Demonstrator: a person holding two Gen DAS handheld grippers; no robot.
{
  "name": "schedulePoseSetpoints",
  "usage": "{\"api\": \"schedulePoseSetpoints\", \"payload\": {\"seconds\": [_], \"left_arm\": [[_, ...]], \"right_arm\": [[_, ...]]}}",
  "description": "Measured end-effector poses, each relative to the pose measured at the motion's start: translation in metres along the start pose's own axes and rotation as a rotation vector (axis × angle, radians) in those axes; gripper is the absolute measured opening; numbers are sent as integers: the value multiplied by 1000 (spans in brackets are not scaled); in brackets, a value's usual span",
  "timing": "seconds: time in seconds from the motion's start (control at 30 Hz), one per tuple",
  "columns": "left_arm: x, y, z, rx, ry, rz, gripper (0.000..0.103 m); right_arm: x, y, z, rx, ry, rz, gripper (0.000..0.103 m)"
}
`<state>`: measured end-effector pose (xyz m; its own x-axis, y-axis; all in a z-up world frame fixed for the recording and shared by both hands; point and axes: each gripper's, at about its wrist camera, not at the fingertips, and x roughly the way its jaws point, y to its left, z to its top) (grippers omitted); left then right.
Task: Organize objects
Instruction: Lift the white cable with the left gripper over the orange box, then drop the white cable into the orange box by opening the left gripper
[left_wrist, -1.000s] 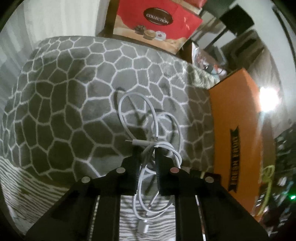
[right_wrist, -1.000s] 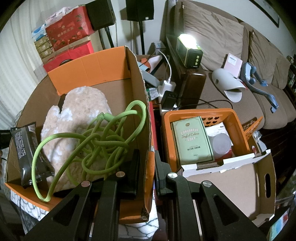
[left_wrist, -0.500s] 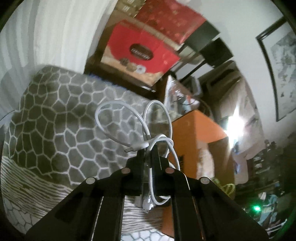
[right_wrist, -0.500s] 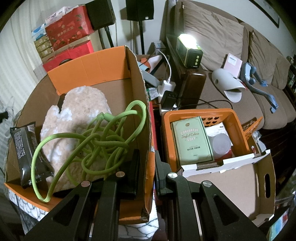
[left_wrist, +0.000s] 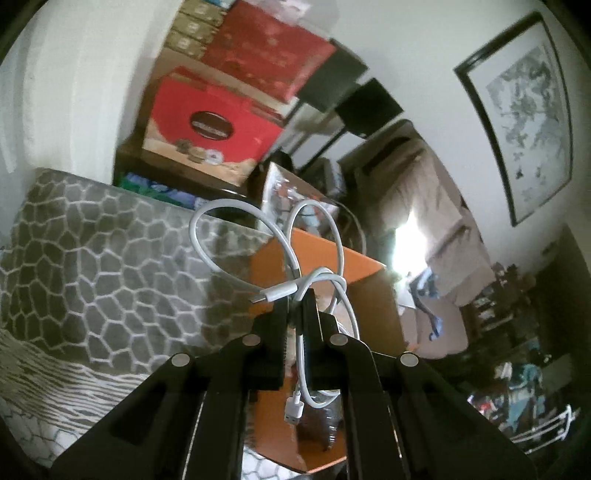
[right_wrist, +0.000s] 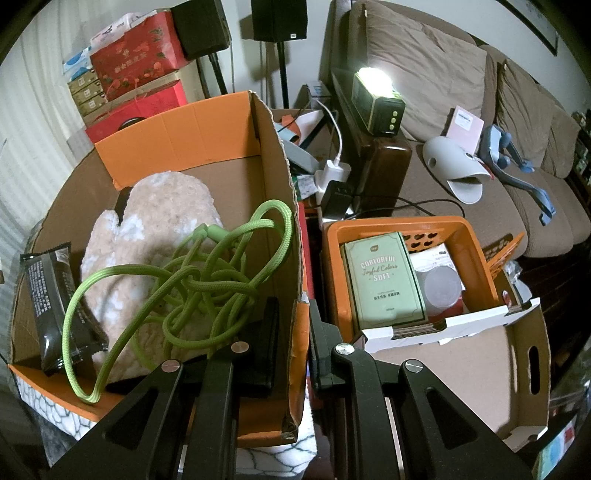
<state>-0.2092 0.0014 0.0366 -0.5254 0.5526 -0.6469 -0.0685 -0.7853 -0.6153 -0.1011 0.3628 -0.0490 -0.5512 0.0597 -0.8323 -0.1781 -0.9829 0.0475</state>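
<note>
We found the left gripper (left_wrist: 294, 308) closed on a white cable (left_wrist: 321, 280), its jaws nearly together with the strands pinched between them. The cable was held clear of the grey patterned blanket (left_wrist: 110, 266); two loops stood above the fingertips, one plug pointed left just beside the left fingertip, and the other plug hung low between the gripper's fingers. Behind the cable we saw the orange cardboard box (left_wrist: 325, 258), sitting at the blanket's right edge.

We found the right gripper (right_wrist: 291, 332) clamped on the right wall of the same orange cardboard box (right_wrist: 280, 192), one finger inside the box and one outside. Inside the box lay a fluffy beige mitt (right_wrist: 155, 236) with a tangled green rope (right_wrist: 207, 273) on top of it, and a dark snack packet (right_wrist: 55, 306) along the left wall. Just right of the box stood an orange basket (right_wrist: 476, 251) holding a green carton (right_wrist: 384, 280).
</note>
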Motion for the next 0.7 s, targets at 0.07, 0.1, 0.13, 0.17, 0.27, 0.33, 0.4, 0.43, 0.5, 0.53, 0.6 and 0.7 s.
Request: {"api": "schedulePoseSetpoints", "payload": {"seconds": [0.07,0.1,0.13,0.17,0.27,0.33,0.4,0.43,0.5,0.53,0.6,0.7], "left_arm": [[6,-10,-2,13,15,-16,7],[9,-15,-3,18,24,-24,7],[12,-19,-5,21,33,-33,7],[16,-23,-7,23,41,-41,7],[27,-33,-13,26,61,-55,7],[36,-41,-17,33,75,-62,7],[47,-48,-23,36,95,-73,7],[51,-51,-25,38,103,-75,7],[62,-57,-30,44,121,-75,7],[66,-60,-32,48,127,-73,7],[76,-65,-38,58,141,-68,7],[90,-70,-45,72,168,-59,7]], "right_arm": [[0,0,0,-1,0,0,13],[0,0,0,-1,1,-1,13],[0,0,0,0,1,-1,13],[0,0,0,0,0,0,13],[0,0,0,-1,0,-1,13],[0,0,0,0,0,0,13],[0,0,0,1,0,1,13],[0,0,0,0,0,0,13],[0,0,0,0,0,0,13],[0,0,0,0,0,0,13],[0,0,0,0,0,0,13],[0,0,0,0,1,0,13]]}}
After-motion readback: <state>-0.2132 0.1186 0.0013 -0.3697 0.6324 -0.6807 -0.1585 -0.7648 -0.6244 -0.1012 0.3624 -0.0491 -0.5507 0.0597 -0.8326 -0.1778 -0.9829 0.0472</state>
